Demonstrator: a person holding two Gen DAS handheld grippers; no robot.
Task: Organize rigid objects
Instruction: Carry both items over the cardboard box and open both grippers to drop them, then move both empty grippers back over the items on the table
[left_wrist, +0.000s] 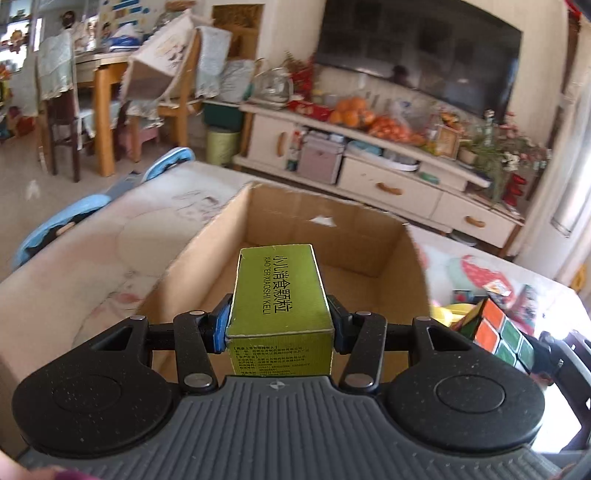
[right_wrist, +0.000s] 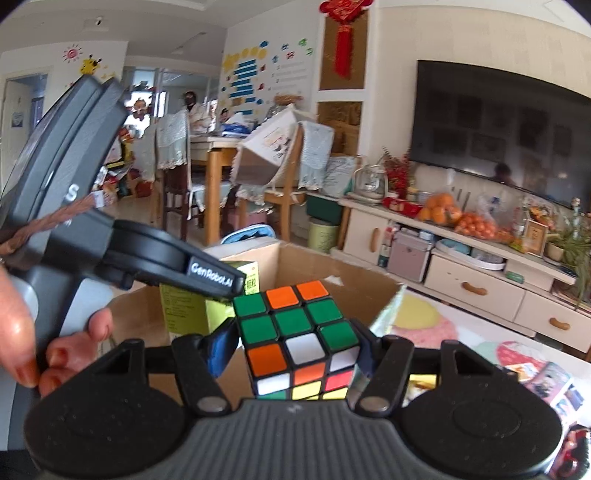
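My left gripper (left_wrist: 279, 325) is shut on a green medicine box (left_wrist: 280, 291) and holds it above the near part of an open cardboard box (left_wrist: 221, 229). My right gripper (right_wrist: 297, 347) is shut on a Rubik's cube (right_wrist: 299, 332), held just right of the left gripper over the carton's (right_wrist: 343, 284) near right corner. The cube also shows at the right of the left wrist view (left_wrist: 495, 332). The green box shows behind the left gripper's body in the right wrist view (right_wrist: 184, 310). The carton's floor looks bare where visible.
The carton stands on a table with a patterned cloth (left_wrist: 110, 236). Small colourful items (right_wrist: 546, 380) lie on the table right of the carton. A TV cabinet (left_wrist: 388, 184) with fruit stands beyond; blue chairs (left_wrist: 59, 225) at the left.
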